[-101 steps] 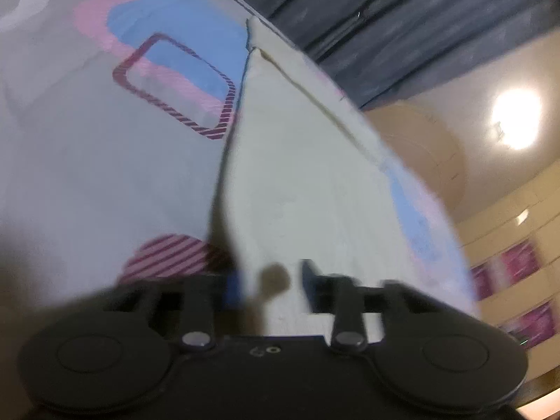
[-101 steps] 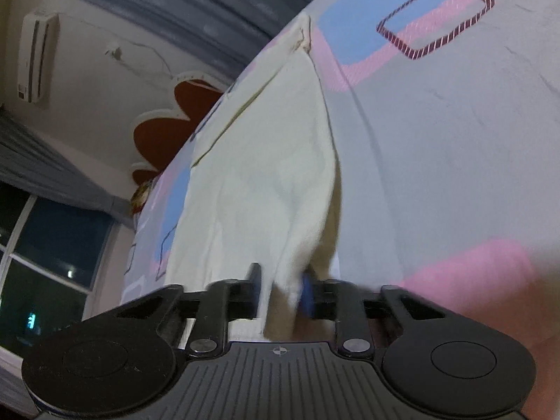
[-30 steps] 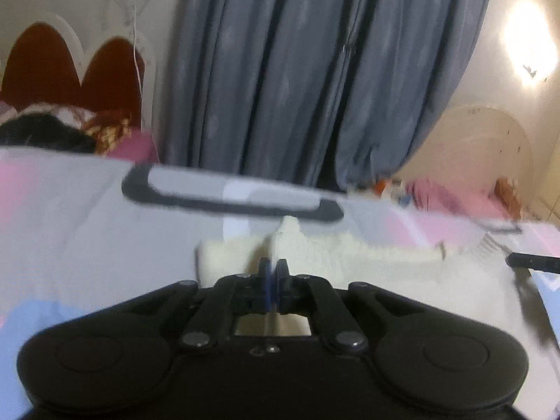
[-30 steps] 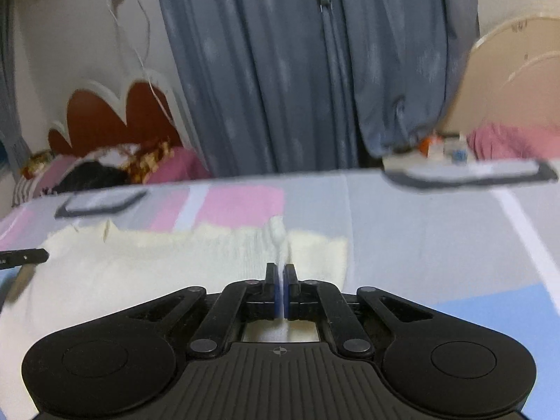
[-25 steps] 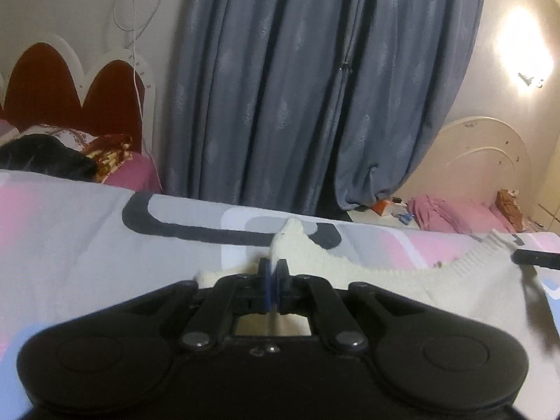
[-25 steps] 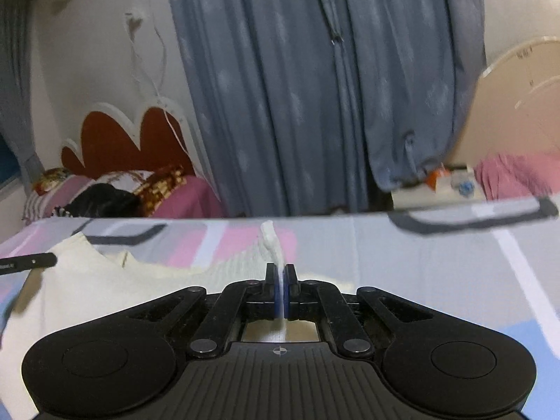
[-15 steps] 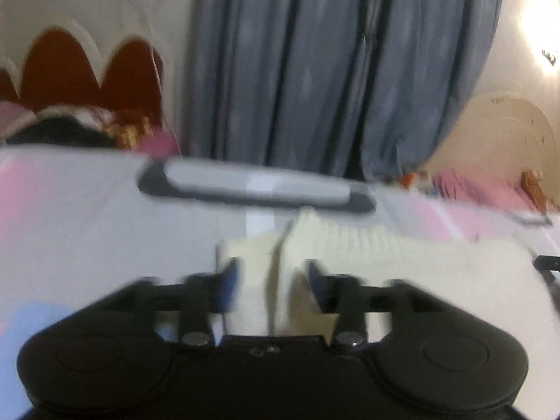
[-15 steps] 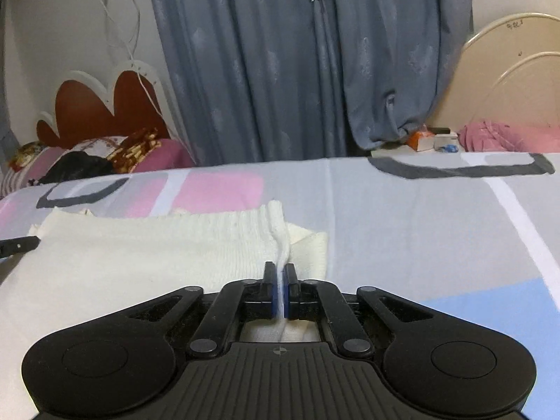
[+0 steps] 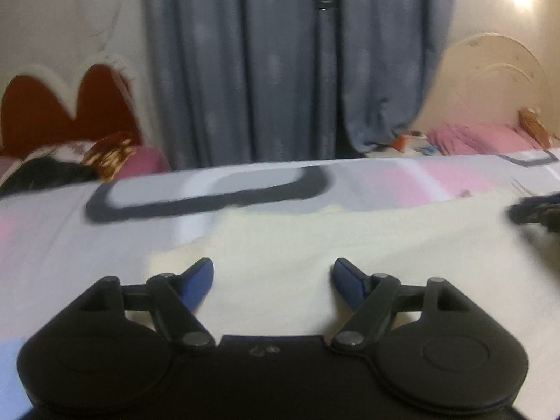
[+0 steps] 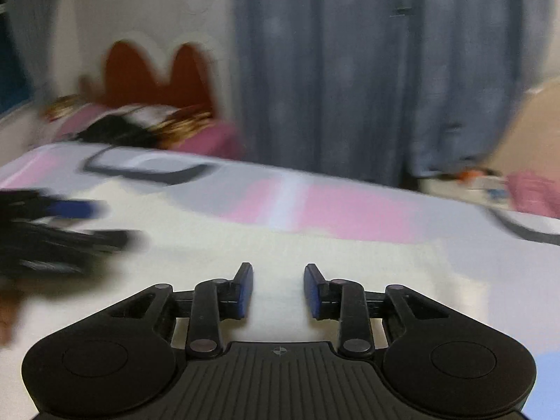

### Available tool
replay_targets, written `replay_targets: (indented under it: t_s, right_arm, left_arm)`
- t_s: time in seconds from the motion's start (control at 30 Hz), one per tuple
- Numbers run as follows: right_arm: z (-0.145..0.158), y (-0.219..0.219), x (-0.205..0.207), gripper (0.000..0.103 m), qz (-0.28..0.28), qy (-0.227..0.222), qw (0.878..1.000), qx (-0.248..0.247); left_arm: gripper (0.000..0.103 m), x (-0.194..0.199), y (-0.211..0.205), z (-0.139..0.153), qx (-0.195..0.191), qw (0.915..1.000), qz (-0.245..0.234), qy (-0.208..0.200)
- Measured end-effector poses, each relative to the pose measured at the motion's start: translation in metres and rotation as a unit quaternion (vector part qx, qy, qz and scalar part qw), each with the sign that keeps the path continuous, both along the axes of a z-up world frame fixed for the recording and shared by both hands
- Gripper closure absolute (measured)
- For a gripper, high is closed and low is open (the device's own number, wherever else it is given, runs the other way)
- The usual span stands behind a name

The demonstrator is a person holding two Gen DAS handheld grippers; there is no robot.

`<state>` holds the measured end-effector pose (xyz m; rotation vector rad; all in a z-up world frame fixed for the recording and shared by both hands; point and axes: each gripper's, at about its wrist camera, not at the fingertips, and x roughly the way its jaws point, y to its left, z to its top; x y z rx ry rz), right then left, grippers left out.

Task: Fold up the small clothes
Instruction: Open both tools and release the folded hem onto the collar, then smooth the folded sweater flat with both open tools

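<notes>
A cream knitted garment [image 9: 350, 241] lies flat on the patterned bed sheet, also in the right wrist view [image 10: 280, 248]. My left gripper [image 9: 273, 273] is open and empty, its blue pads spread wide just above the cloth near its left edge. My right gripper [image 10: 278, 280] is open and empty over the cloth's right part. The other gripper shows blurred at the right edge of the left wrist view [image 9: 535, 210] and at the left of the right wrist view [image 10: 52, 231].
The bed sheet [image 9: 52, 238] has pink, grey and black-outlined shapes. Grey curtains [image 9: 280, 70] hang behind. A red scalloped headboard [image 9: 70, 105] with pillows is at the left, a cream headboard [image 9: 490, 80] at the right.
Both grippers were shut on the garment's top corners and carried them over. Now both have opened and let go, and the cloth lies flat. Both views are blurred from motion.
</notes>
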<state>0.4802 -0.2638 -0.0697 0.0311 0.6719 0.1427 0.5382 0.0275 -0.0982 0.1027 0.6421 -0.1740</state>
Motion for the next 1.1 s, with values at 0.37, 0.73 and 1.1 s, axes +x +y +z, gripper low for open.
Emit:
replay_targets:
  t_s: [0.37, 0.73, 1.1]
  right_arm:
    - [0.018, 0.032, -0.061, 0.073, 0.115, -0.023, 0.993, 0.033]
    - [0.015, 0.022, -0.092, 0.072, 0.1, -0.017, 0.995, 0.021]
    - [0.017, 0.047, -0.141, 0.073, 0.102, -0.02, 0.994, 0.02]
  left_arm:
    - [0.027, -0.064, -0.056, 0.018, -0.016, 0.9972, -0.062, -0.038]
    - [0.026, -0.1, -0.027, 0.025, -0.028, 0.9984, -0.031, -0.039]
    - [0.026, -0.146, -0.053, 0.013, -0.009, 0.9966, -0.077, -0.028]
